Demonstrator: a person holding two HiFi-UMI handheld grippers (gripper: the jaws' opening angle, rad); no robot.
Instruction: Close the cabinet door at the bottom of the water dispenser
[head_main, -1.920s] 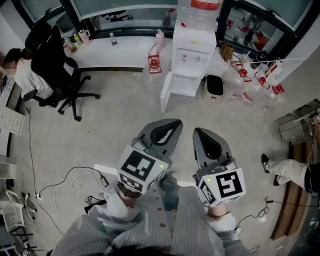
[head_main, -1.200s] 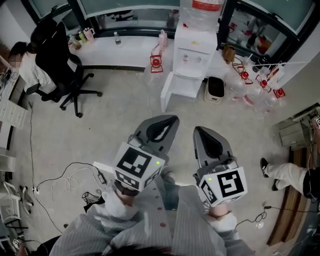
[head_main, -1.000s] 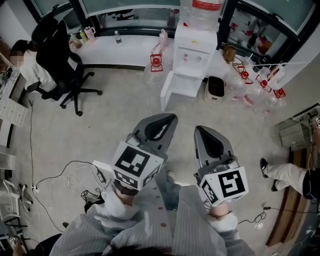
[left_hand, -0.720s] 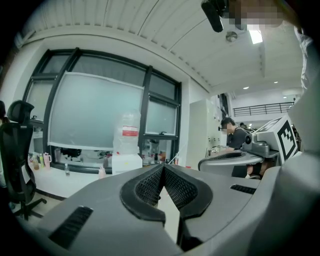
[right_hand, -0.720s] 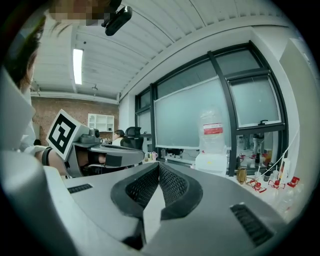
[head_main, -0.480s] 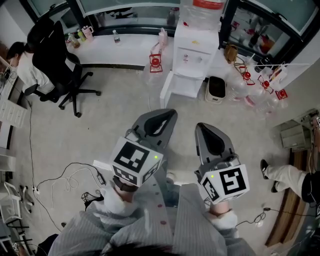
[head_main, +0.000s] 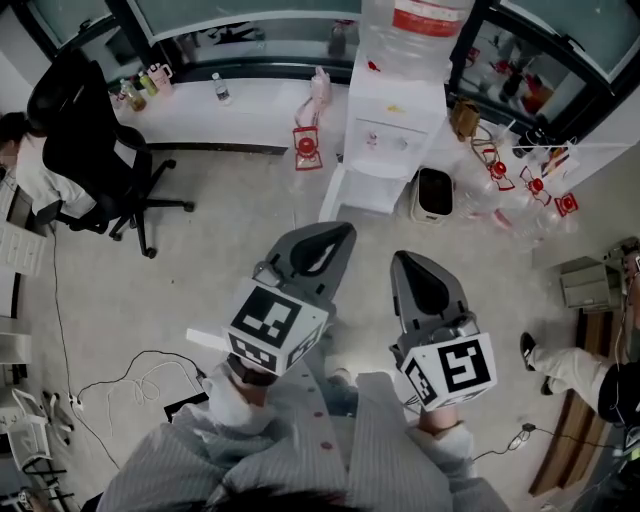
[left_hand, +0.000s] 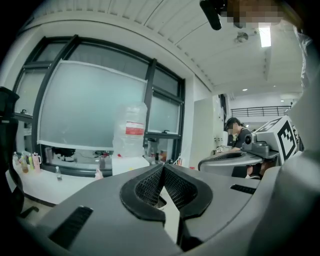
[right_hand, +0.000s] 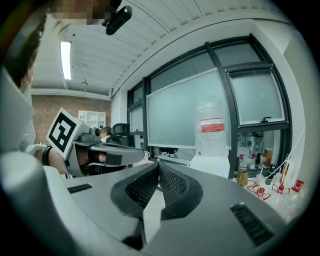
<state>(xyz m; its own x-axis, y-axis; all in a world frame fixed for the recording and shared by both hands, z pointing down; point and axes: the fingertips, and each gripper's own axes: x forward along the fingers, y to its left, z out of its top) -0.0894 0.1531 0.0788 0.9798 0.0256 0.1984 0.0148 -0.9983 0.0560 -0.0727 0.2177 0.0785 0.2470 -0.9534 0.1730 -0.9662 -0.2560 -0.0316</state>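
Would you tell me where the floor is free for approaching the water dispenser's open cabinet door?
Free: the bare floor between the office chair and the cabinet door, up to the water dispenser. Crowded: right of the dispenser, with a small bin and clear bottles; cables litter the lower left.

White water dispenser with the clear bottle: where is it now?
In the head view, the white water dispenser stands top centre, just right of the long white counter, with a black container on the floor at its right.
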